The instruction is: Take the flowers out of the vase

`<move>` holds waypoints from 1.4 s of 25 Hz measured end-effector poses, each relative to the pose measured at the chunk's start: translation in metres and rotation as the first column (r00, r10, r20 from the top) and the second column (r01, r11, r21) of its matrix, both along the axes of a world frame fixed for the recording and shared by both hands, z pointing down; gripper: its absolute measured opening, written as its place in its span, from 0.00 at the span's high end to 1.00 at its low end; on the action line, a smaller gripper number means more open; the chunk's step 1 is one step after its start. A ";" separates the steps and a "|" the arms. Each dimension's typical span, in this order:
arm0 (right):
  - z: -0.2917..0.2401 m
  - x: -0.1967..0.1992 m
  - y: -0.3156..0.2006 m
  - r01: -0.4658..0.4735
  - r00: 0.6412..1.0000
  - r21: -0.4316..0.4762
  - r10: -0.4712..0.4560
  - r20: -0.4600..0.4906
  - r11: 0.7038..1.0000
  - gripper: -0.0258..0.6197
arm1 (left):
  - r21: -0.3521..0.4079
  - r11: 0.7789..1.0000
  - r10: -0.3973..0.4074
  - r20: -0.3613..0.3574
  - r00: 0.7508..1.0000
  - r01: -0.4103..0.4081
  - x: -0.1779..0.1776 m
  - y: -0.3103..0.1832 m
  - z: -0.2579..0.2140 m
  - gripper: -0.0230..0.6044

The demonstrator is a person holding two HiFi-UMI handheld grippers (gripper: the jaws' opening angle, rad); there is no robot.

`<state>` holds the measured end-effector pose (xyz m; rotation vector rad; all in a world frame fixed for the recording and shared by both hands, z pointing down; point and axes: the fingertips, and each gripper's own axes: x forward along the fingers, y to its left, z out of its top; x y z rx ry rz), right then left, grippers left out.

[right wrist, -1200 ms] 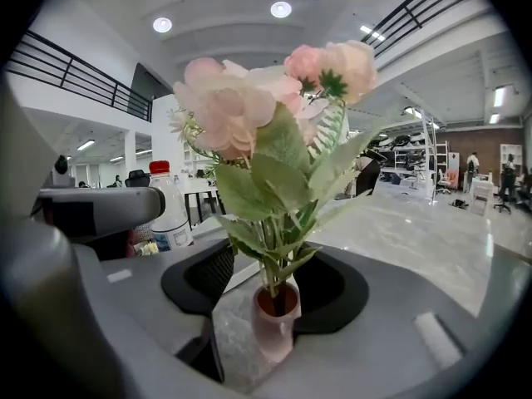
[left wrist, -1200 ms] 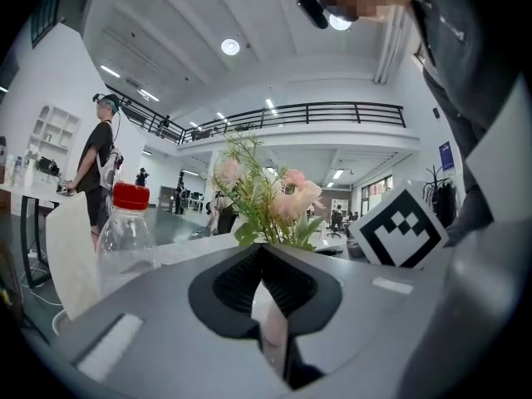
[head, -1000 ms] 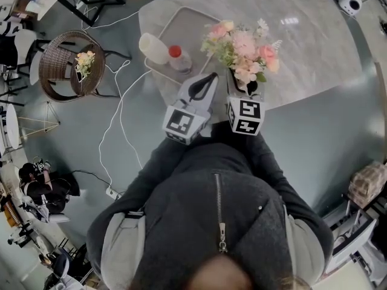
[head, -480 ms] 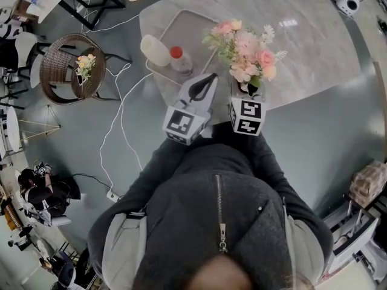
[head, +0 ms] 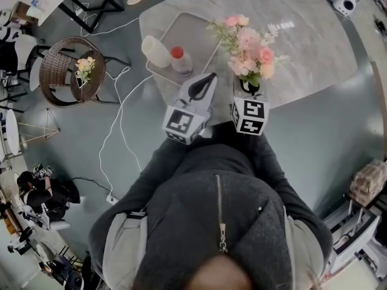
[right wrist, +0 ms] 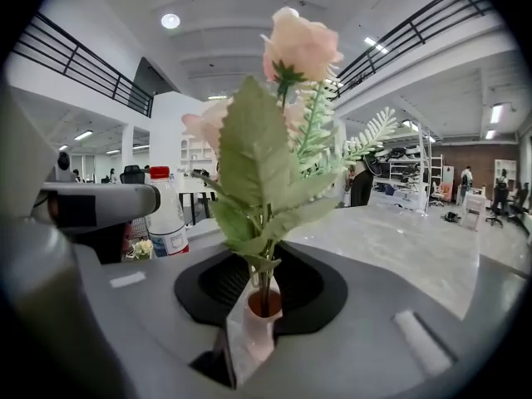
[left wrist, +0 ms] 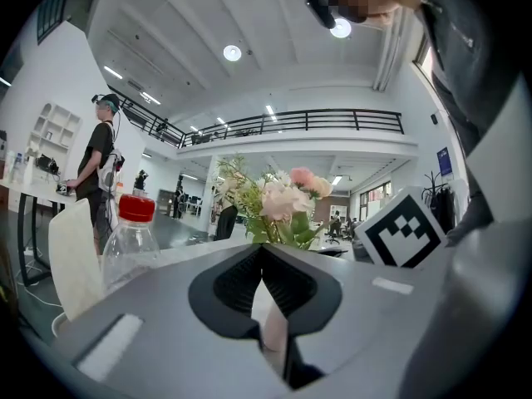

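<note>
A bunch of pink flowers [head: 249,44] with green leaves stands in a small pink vase [right wrist: 259,327] near the marble table's [head: 302,47] front edge. My right gripper [head: 249,88] reaches in under the blooms. In the right gripper view its jaws [right wrist: 264,281] are closing on the vase's neck, with the stems rising from the mouth between them and the pads against its sides. My left gripper [head: 208,77] hovers just left of the vase, shut and holding nothing. The flowers [left wrist: 278,202] show beyond its tips [left wrist: 264,252].
A grey tray [head: 181,23] on the table's left part carries a red-capped clear bottle [head: 180,59] and a white container [head: 154,48]. A wicker chair [head: 66,65] stands on the floor at left, with cables trailing beside it. A person stands far off in the left gripper view.
The bunch of flowers has shifted a little to the right and away from me. My right gripper has edged right with it. The left gripper has stayed put.
</note>
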<state>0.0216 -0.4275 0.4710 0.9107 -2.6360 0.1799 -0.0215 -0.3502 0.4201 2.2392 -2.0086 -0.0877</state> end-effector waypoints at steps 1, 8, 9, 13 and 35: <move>-0.002 0.000 0.000 0.000 1.000 0.002 0.000 0.001 1.000 0.83 | 0.001 1.000 0.002 0.000 1.000 -0.002 0.000 0.000 -0.001 0.95; -0.033 0.007 -0.001 -0.009 0.999 0.039 0.007 0.038 0.999 0.84 | 0.008 1.000 0.019 0.001 1.000 -0.019 0.005 0.003 -0.011 0.95; -0.035 0.006 -0.001 -0.014 0.999 0.045 0.012 0.045 0.999 0.84 | 0.011 1.000 0.022 0.001 1.000 -0.022 0.004 0.004 -0.010 0.95; -0.047 0.007 -0.001 -0.034 0.996 0.069 0.028 0.080 0.997 0.84 | 0.018 0.999 0.032 0.002 0.999 -0.032 0.000 0.008 -0.006 0.95; -0.147 0.022 0.012 -0.128 0.946 0.203 0.057 0.319 0.971 0.84 | 0.068 0.988 0.142 0.010 0.990 -0.142 0.004 0.010 -0.013 0.95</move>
